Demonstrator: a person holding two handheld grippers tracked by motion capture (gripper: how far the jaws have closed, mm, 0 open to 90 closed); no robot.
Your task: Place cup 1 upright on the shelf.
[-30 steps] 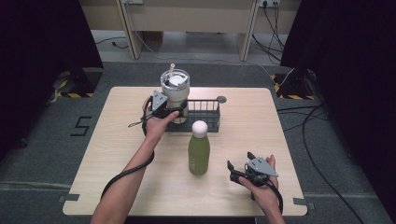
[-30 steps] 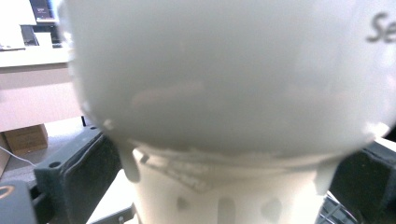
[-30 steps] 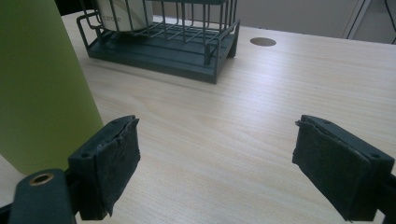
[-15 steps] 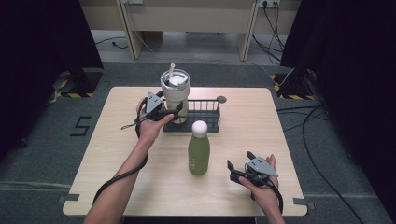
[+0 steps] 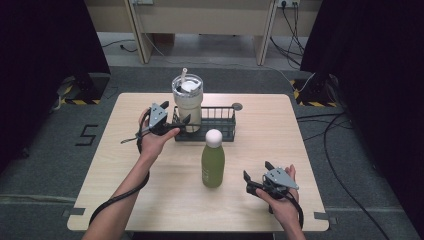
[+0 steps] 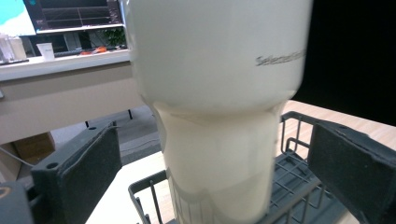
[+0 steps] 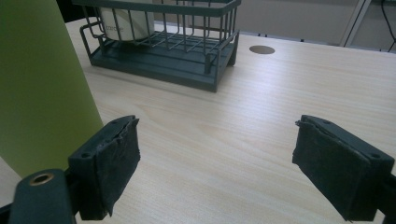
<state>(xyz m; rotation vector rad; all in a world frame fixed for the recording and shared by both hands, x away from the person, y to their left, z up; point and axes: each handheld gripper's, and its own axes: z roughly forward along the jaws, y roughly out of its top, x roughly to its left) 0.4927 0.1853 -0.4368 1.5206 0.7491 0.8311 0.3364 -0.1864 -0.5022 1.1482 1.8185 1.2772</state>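
Observation:
A cream tumbler (image 5: 187, 102) with a clear lid and straw stands upright in the left end of a dark wire basket (image 5: 220, 127). My left gripper (image 5: 179, 123) is at the tumbler's left side, open, its pads (image 6: 79, 172) on either side of the tumbler's narrow base (image 6: 219, 140) with gaps showing. A green bottle (image 5: 213, 161) with a white cap stands in front of the basket. My right gripper (image 5: 255, 176) rests low at the front right, open and empty (image 7: 215, 158), with the green bottle (image 7: 37, 84) just off its left jaw.
The basket (image 7: 163, 42) sits at the table's back middle, and a round cable hole (image 7: 261, 49) lies behind it to the right. Bare wood table (image 5: 280, 145) extends to the right of the bottle and to the left of my left hand.
My left gripper has drawn back a little, leftward and toward the person, from the tumbler. The tumbler, the bottle and my right gripper have stayed put.

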